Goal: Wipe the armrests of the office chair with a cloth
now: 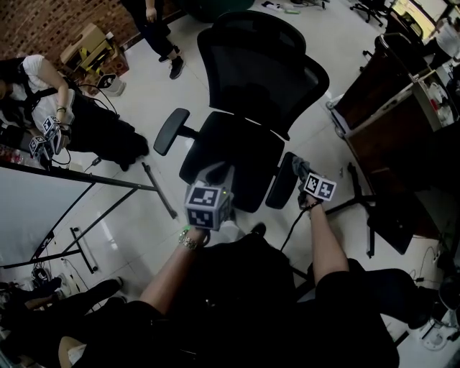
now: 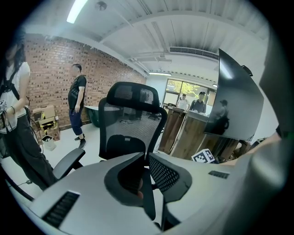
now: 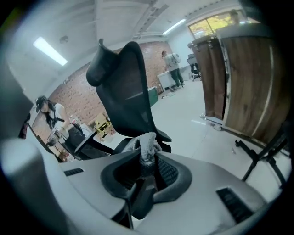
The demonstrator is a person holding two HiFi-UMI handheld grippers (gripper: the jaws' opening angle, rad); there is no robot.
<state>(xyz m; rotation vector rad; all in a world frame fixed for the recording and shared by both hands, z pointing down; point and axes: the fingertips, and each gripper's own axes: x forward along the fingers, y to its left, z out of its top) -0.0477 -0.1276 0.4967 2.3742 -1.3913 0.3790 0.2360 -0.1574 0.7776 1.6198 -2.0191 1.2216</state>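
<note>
While the right gripper [image 3: 148, 158] pinches a nubby grey cloth [image 3: 147, 141], the left gripper [image 2: 146, 154] is pressed together, empty.

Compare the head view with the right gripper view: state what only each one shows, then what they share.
Only the head view: the left tool with its marker cube, and the person's forearms. Only the right gripper view: the right tool with its jaws shut on the cloth, and a ceiling light. Shared: the office chair, the wooden cabinet and the brick wall.
</note>
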